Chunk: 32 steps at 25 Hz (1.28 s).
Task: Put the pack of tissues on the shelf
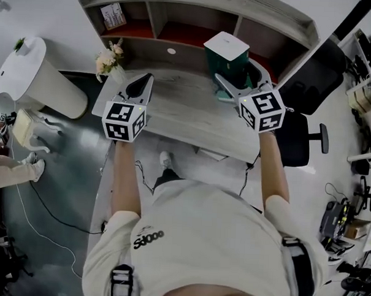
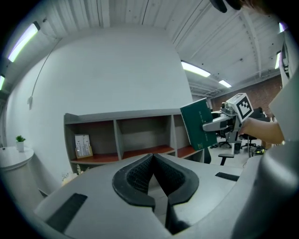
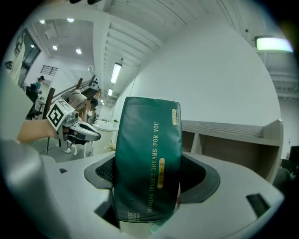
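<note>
The person in the white shirt (image 1: pixel 212 237) stands at the desk (image 1: pixel 181 116) with both arms stretched forward. The left gripper (image 1: pixel 141 82) hovers over the desk's left part, its jaws brought together with nothing between them. The right gripper (image 1: pixel 236 85) is clamped on the pack of tissues (image 1: pixel 226 54), a dark green pack with a white top. The pack is held upright in the air above the desk's far edge, just in front of the shelf (image 1: pixel 198 4) and not resting on it. From the left gripper's side the pack (image 2: pixel 198 123) shows slightly tilted before the shelf's right end. A bunch of pale flowers (image 1: pixel 110 56) stands at the desk's far left corner, well apart from the pack. The shelf has open compartments with red floors. A small printed box (image 1: pixel 113 15) stands in the leftmost one, away from where the pack hangs. A black office chair (image 1: pixel 303 122) sits just beside the desk on the right. On the left, off the desk, stands a white round stand (image 1: pixel 35 76) with a small plant (image 1: pixel 19 44) on it.
</note>
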Motion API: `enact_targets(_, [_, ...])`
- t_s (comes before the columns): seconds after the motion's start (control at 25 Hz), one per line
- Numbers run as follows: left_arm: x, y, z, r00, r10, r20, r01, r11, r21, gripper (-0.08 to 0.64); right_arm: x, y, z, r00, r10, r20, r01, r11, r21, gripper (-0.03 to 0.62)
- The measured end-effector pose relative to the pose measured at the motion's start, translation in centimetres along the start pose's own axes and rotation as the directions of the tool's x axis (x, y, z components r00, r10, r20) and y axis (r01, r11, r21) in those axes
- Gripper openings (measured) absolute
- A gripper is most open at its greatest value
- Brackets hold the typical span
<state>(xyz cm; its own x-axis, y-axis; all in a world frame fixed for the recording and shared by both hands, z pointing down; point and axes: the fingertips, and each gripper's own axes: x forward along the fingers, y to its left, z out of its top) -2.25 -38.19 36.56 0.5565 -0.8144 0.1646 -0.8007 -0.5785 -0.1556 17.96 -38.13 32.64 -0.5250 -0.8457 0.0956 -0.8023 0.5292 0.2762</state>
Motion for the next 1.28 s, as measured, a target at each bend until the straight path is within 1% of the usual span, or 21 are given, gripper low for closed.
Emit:
enact_targets(0.16, [2.5,4.6,0.0,1.000,-0.020,0.008,0.020,1.000,0.005,0.017,5.9,-0.6,0.5,0.999,-0.037,-0.028,0.035,0.996,-0.084,0.367])
enact_targets(0.24, [3.7,6.9,-0.2,0.999,-0.032,0.009,0.032,0.999,0.003,0.017,8.9,-0.9,0.3,0.995,-0.065,-0.069,0.054,0.986,-0.155,0.367])
enact_targets(0.36, [5.0,10.6,-0.9,0.999,-0.037,0.010,0.037,0.999,-0.011,0.017,13.3,-0.9,-0.4,0.983,-0.114,-0.145,0.068,0.955,-0.290,0.366])
enact_targets(0.52, [6.4,15.0,-2.3,0.999,-0.033,0.010,0.034,0.998,-0.047,0.017,18.1,-1.3,-1.6,0.962,-0.167,-0.216,0.066,0.910,-0.410,0.367])
enact_targets(0.6, [7.1,16.9,-2.8,0.999,-0.035,0.012,0.036,0.998,-0.056,0.017,20.4,-1.5,-2.0,0.948,-0.202,-0.246,0.059,0.871,-0.488,0.367])
enact_targets(0.64, [7.3,17.8,-3.1,0.999,-0.038,0.014,0.039,0.998,-0.059,0.017,21.5,-1.6,-2.3,0.939,-0.225,-0.261,0.054,0.843,-0.535,0.367])
enact_targets(0.72, [7.9,19.4,-3.7,0.999,-0.044,0.017,0.045,0.997,-0.065,0.017,23.6,-1.9,-2.9,0.916,-0.280,-0.289,0.037,0.774,-0.632,0.367])
enact_targets(0.8, [8.4,20.6,-4.4,0.998,-0.053,0.018,0.055,0.996,-0.074,0.017,25.4,-2.1,-3.6,0.890,-0.327,-0.316,0.009,0.707,-0.707,0.367])
enact_targets(0.96, [9.3,22.1,-5.8,0.996,-0.083,0.010,0.084,0.993,-0.081,0.017,28.5,-2.2,-5.7,0.844,-0.388,-0.371,-0.070,0.605,-0.793,0.367])
enact_targets(1.04, [9.8,22.5,-6.3,0.995,-0.097,0.007,0.098,0.992,-0.085,0.017,29.7,-2.2,-6.7,0.829,-0.410,-0.379,-0.112,0.543,-0.832,0.367])
enact_targets(1.08, [10.1,22.5,-6.6,0.994,-0.107,0.005,0.107,0.990,-0.089,0.017,30.2,-2.2,-7.0,0.825,-0.418,-0.380,-0.129,0.516,-0.847,0.367])
enact_targets(1.12, [10.3,22.3,-6.9,0.993,-0.120,0.000,0.120,0.989,-0.090,0.017,30.6,-2.0,-7.3,0.823,-0.422,-0.380,-0.139,0.499,-0.855,0.367])
enact_targets(1.16, [10.6,21.9,-7.3,0.990,-0.139,-0.007,0.138,0.987,-0.088,0.017,31.0,-1.7,-7.6,0.824,-0.422,-0.378,-0.145,0.489,-0.860,0.367])
enact_targets(1.24, [11.1,21.0,-7.9,0.984,-0.179,-0.023,0.176,0.981,-0.079,0.017,31.5,-1.2,-7.8,0.830,-0.420,-0.367,-0.140,0.480,-0.866,0.367])
enact_targets(1.28, [11.4,20.6,-8.1,0.980,-0.195,-0.028,0.193,0.978,-0.078,0.017,31.8,-1.0,-7.7,0.832,-0.418,-0.365,-0.136,0.483,-0.865,0.367])
